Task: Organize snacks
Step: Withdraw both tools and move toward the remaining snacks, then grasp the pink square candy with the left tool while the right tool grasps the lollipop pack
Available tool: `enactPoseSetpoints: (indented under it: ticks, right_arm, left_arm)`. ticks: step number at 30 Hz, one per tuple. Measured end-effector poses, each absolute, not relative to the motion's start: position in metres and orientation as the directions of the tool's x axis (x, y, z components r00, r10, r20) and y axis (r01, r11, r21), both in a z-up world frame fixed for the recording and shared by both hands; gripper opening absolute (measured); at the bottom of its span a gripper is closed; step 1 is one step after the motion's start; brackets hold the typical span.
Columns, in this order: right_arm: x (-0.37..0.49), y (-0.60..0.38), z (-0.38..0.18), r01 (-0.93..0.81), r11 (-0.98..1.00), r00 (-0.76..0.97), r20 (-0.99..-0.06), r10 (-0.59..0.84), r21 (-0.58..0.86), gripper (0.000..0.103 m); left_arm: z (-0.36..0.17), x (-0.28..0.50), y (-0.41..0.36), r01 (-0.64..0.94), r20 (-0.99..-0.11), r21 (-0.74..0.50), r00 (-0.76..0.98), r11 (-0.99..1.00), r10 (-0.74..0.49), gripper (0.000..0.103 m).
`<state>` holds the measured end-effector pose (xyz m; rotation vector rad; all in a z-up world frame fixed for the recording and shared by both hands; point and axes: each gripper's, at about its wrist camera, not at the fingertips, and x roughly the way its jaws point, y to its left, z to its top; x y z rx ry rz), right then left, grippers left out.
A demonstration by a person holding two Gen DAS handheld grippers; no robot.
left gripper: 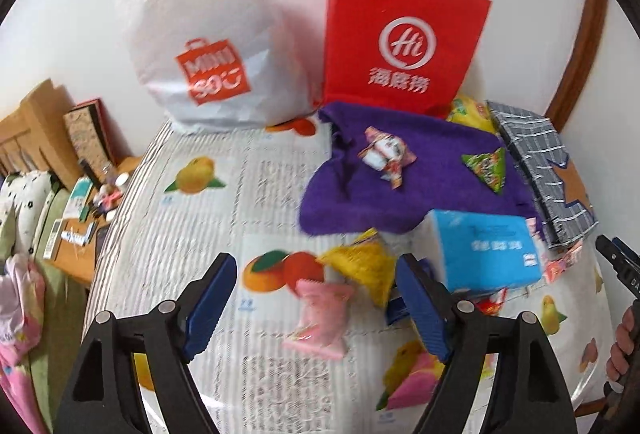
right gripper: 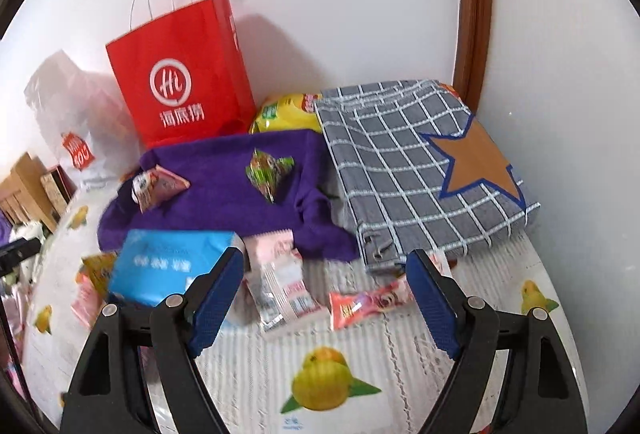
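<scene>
My left gripper [left gripper: 316, 260] is open above the fruit-print table cover [left gripper: 168, 234]. A pink snack packet [left gripper: 320, 314] and a yellow triangular packet [left gripper: 360, 266] lie between its fingers, untouched. On a purple cloth [left gripper: 400, 185] rest a wrapped candy [left gripper: 384, 155] and a green triangular packet [left gripper: 486, 163]. My right gripper [right gripper: 325, 256] is open too, over a pink-white sachet [right gripper: 280, 282] and a red bar wrapper [right gripper: 368, 304]. A blue tissue pack [right gripper: 172, 262] lies left of it. In the right wrist view the purple cloth [right gripper: 224, 209] bears the green packet [right gripper: 268, 169] and a pink triangular packet [right gripper: 158, 185].
A red paper bag [left gripper: 404, 33] and a white plastic bag [left gripper: 204, 41] stand against the wall. A grey checked cloth with an orange star [right gripper: 420, 169] lies at the right, and a yellow chip bag [right gripper: 288, 109] sits behind the purple cloth. A cluttered desk [left gripper: 80, 226] is on the left.
</scene>
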<state>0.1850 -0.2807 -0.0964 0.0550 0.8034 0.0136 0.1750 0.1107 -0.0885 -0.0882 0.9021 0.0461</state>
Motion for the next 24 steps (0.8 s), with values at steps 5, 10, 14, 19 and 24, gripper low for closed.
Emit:
enactPoseSetpoints:
  ticks: [5, 10, 14, 19, 24]
  right_arm:
    - [0.18, -0.28, -0.114, -0.017, 0.999, 0.683, -0.73, 0.032, 0.029, 0.083]
    - [0.176, -0.276, -0.127, -0.038, 0.999, 0.687, -0.726, 0.015, -0.015, 0.083]
    - [0.175, -0.279, -0.139, -0.043, 0.999, 0.694, -0.72, 0.013, -0.024, 0.083]
    - [0.182, -0.287, -0.155, -0.031, 0.999, 0.674, -0.739, 0.013, -0.011, 0.083]
    - [0.193, -0.297, -0.17, 0.006, 1.0, 0.657, -0.754, -0.01, -0.007, 0.083]
  left_arm:
    - [-0.114, 0.17, 0.119, -0.09, -0.804, -0.054, 0.594, 0.994, 0.01, 0.081]
    - [-0.144, 0.176, 0.11, -0.062, -0.832, -0.035, 0.555, 0.997, 0.006, 0.08]
    - [-0.167, 0.182, 0.1, -0.042, -0.855, -0.008, 0.518, 0.999, 0.015, 0.08]
    - [-0.187, 0.19, 0.099, -0.043, -0.873, -0.032, 0.488, 0.999, -0.007, 0.06]
    - [-0.193, 0.191, 0.093, -0.031, -0.863, -0.002, 0.505, 1.0, 0.014, 0.048]
